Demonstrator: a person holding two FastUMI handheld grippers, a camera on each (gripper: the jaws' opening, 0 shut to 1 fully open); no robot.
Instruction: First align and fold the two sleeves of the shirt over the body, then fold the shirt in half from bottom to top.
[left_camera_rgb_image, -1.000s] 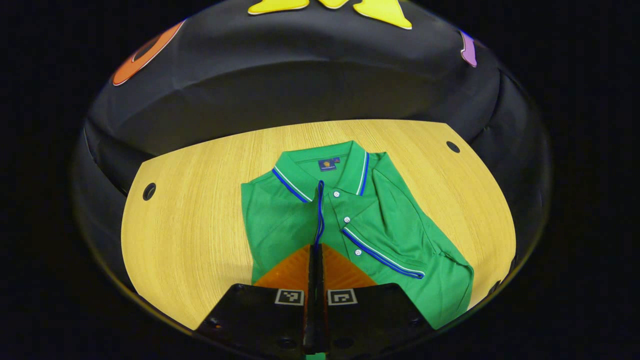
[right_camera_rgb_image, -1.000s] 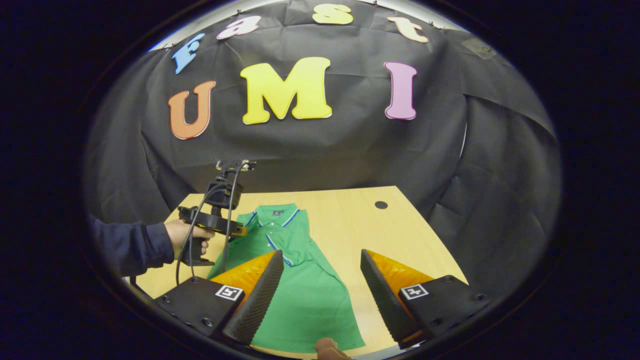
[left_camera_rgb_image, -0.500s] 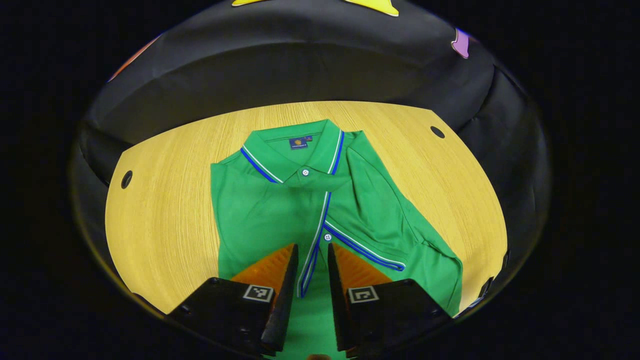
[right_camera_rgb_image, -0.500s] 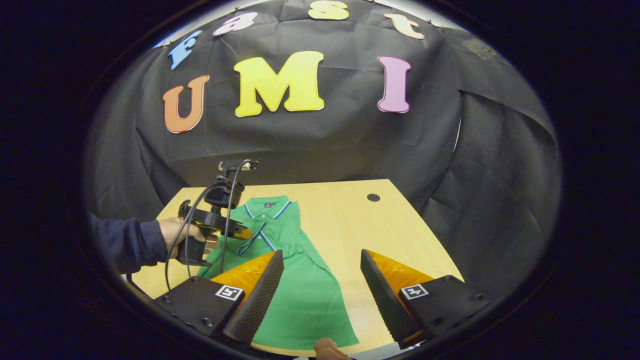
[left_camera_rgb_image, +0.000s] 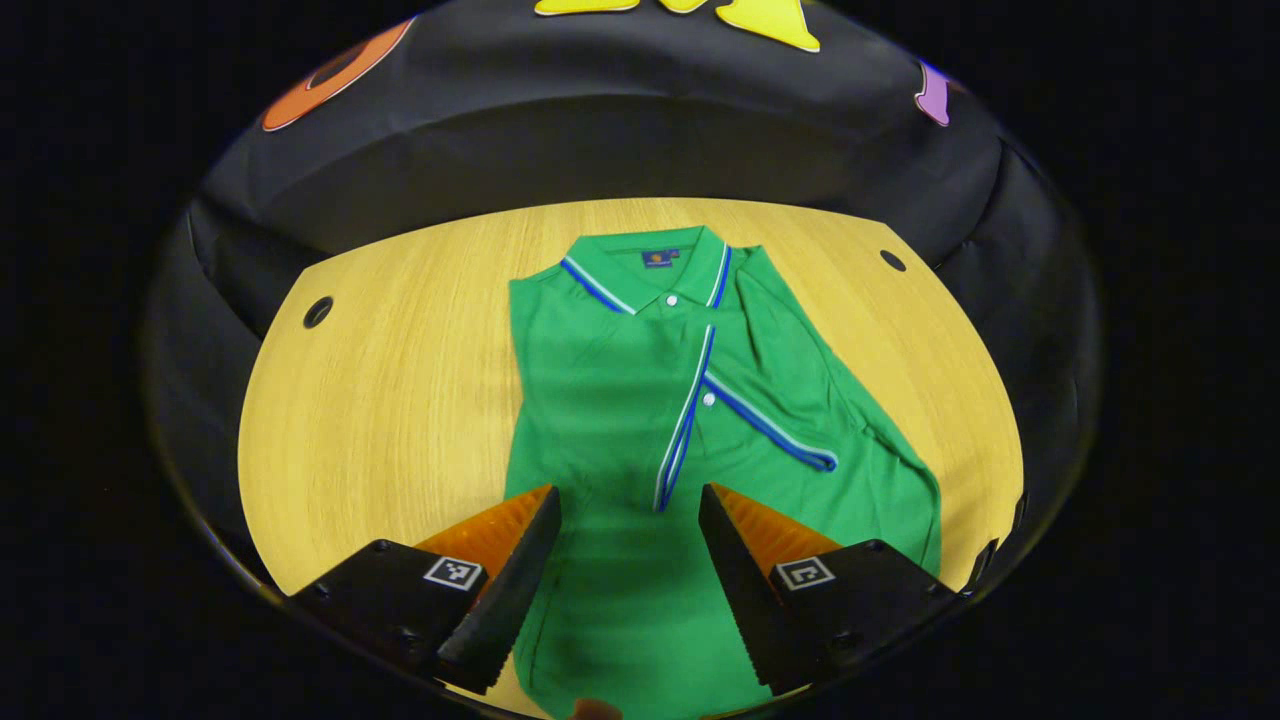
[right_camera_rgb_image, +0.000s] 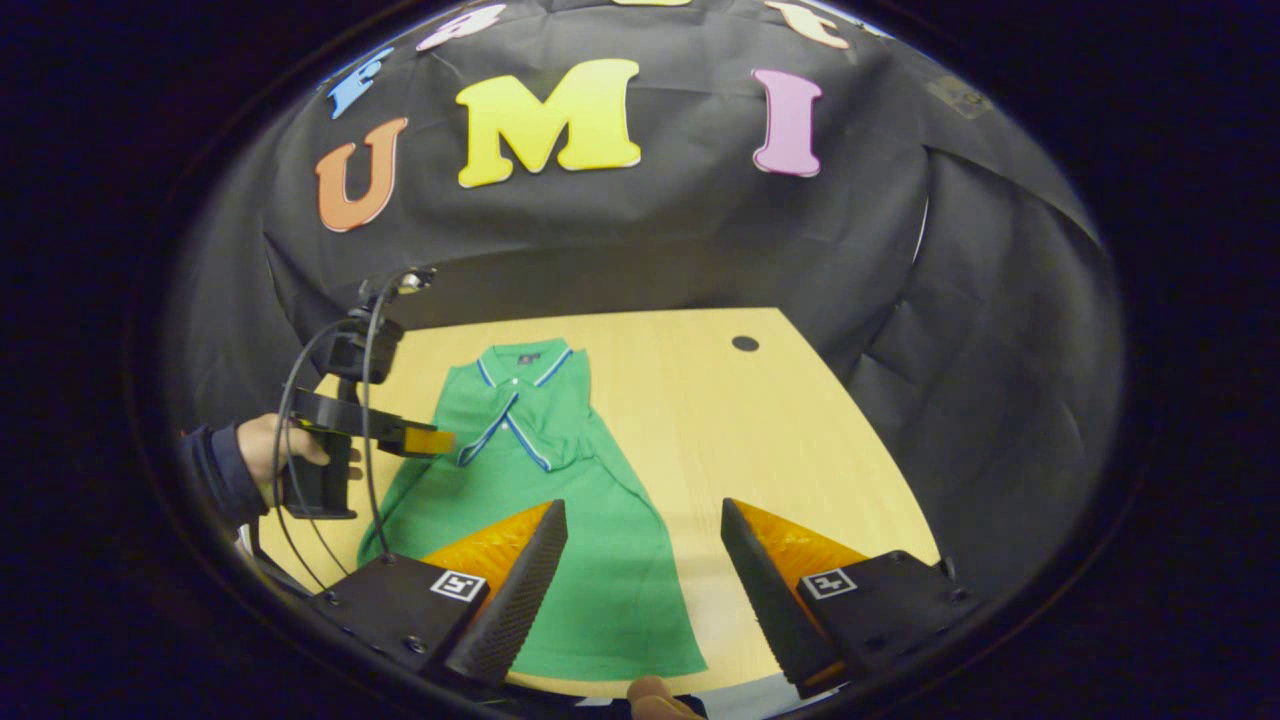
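A green polo shirt (left_camera_rgb_image: 650, 400) with blue-and-white trim lies flat on the wooden table (left_camera_rgb_image: 400, 380), collar at the far side. Both sleeves are folded over the body, and their striped cuffs meet in a V below the collar. My left gripper (left_camera_rgb_image: 625, 570) hangs open above the shirt's lower body with nothing between its fingers. In the right gripper view the shirt (right_camera_rgb_image: 520, 480) lies left of centre. My right gripper (right_camera_rgb_image: 640, 580) is open over the shirt's bottom right corner and the table beside it. The left gripper (right_camera_rgb_image: 430, 440), held by a hand (right_camera_rgb_image: 265, 450), hovers over the shirt's left side.
The table has a round hole near its far left corner (left_camera_rgb_image: 318, 312) and another near its far right corner (left_camera_rgb_image: 893, 260). Black cloth walls close in behind and on both sides. A fingertip (right_camera_rgb_image: 650, 695) shows at the near edge of the right gripper view.
My left gripper has let go of the left sleeve's cuff, opened wide and drawn back toward the shirt's lower body. The sleeve now lies flat. My right gripper stayed open and tilted down slightly.
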